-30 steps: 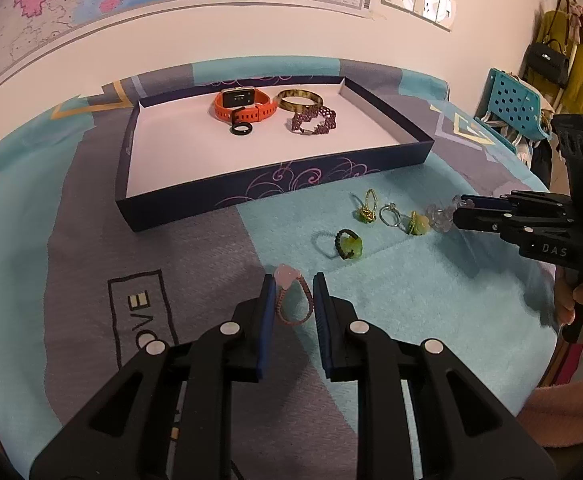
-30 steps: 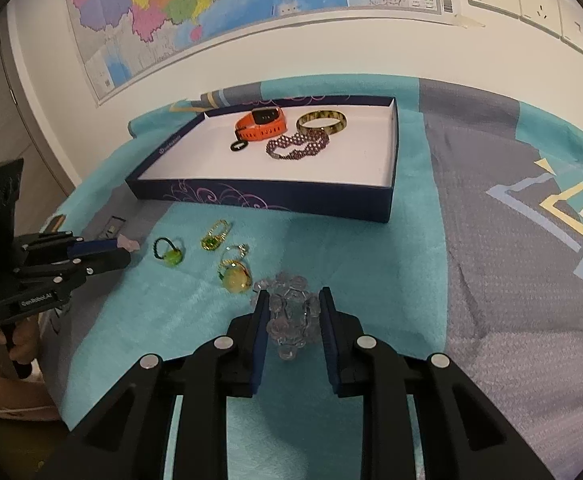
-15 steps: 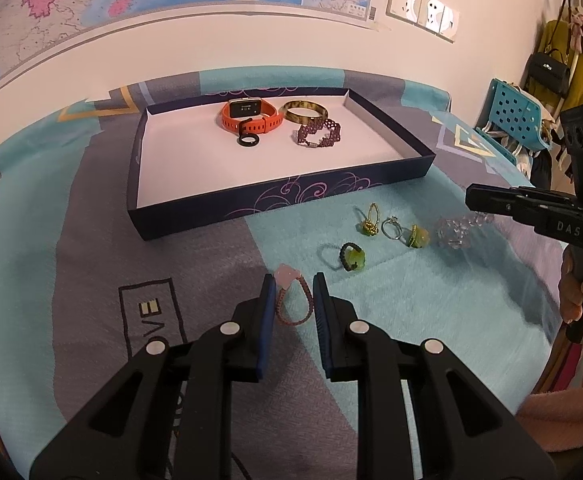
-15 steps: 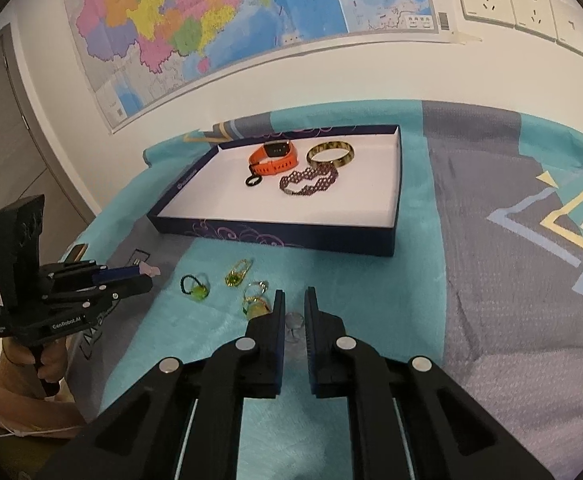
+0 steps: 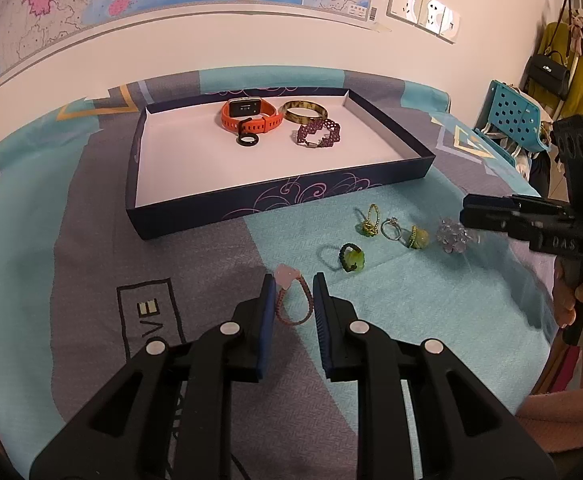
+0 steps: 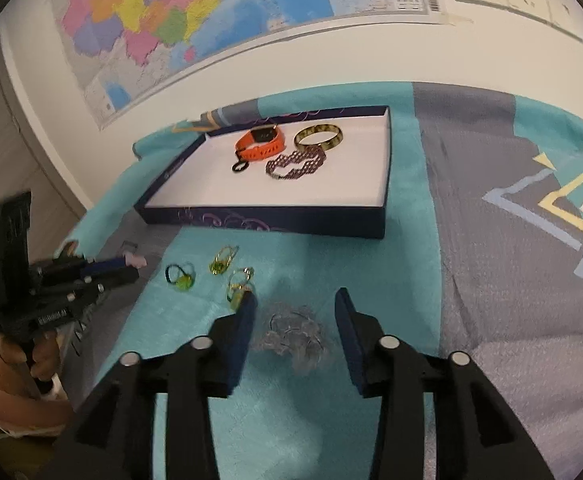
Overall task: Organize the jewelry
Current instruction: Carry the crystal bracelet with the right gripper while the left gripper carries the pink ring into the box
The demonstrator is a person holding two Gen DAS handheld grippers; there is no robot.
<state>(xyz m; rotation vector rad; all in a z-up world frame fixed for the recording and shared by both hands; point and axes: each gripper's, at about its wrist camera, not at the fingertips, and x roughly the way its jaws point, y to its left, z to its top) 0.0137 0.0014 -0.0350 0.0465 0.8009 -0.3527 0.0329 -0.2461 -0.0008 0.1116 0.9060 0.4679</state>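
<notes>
My left gripper is shut on a pink beaded bracelet and holds it above the cloth; it also shows in the right wrist view. My right gripper is open, with a clear crystal bracelet lying on the cloth between its fingers. The crystal bracelet lies beside the right gripper in the left wrist view. A dark blue tray holds an orange watch, a black ring, a gold bangle and a purple bracelet.
Three rings lie on the teal cloth before the tray: a black-banded green one, a gold one, and a silver and green one. A wall with a map stands behind. A blue chair is at the right.
My right gripper was shut on the crystal bracelet and lifted; it has now opened and the bracelet lies on the cloth. The left gripper still holds the pink bracelet.
</notes>
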